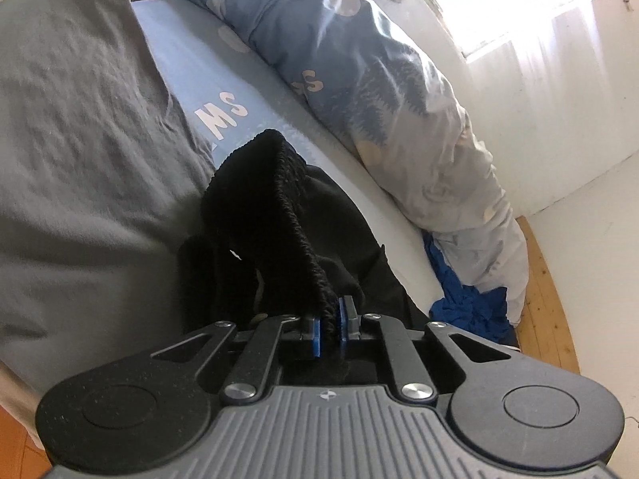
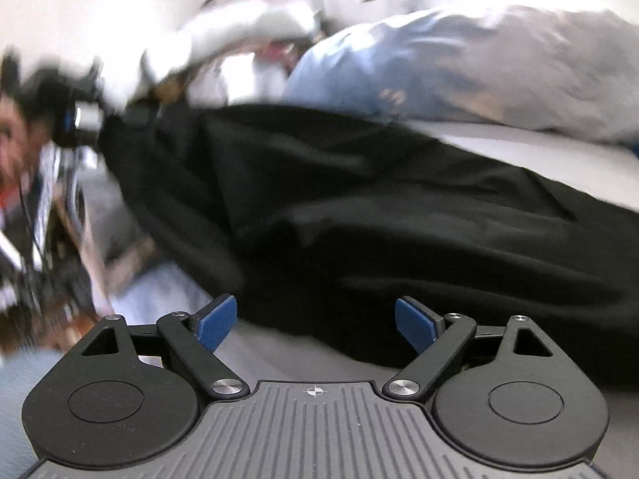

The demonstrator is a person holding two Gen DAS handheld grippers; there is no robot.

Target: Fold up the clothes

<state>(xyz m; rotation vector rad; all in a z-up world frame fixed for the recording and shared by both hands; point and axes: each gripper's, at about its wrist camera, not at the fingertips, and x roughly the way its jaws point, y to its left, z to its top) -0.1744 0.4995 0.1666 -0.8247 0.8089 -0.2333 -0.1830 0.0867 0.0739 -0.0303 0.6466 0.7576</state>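
Pinching the ribbed waistband (image 1: 295, 215) of the black garment (image 2: 379, 219) spread on the bed (image 1: 383, 215), the left gripper (image 1: 328, 329) risks slipping; the right gripper (image 2: 315, 321), jaws wide and empty, may snag only one layer.

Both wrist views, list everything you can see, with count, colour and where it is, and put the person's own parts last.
black garment: one, black, spread on the bed; its ribbed waistband lifted toward the left wrist camera.
grey cloth: one, grey, left of the garment in the left wrist view.
bed sheet: one, light blue with white letters, under the garment.
duvet: one, blue and white print, bunched along the bed's far side.
blue cloth: one, bright blue, at the bed's end under the duvet.
floor: wood, orange-brown, beside the bed.
window: one, bright, with a white curtain.
left gripper: black, blue fingers shut on the waistband.
right gripper: black, blue fingers open, facing the garment's near edge.
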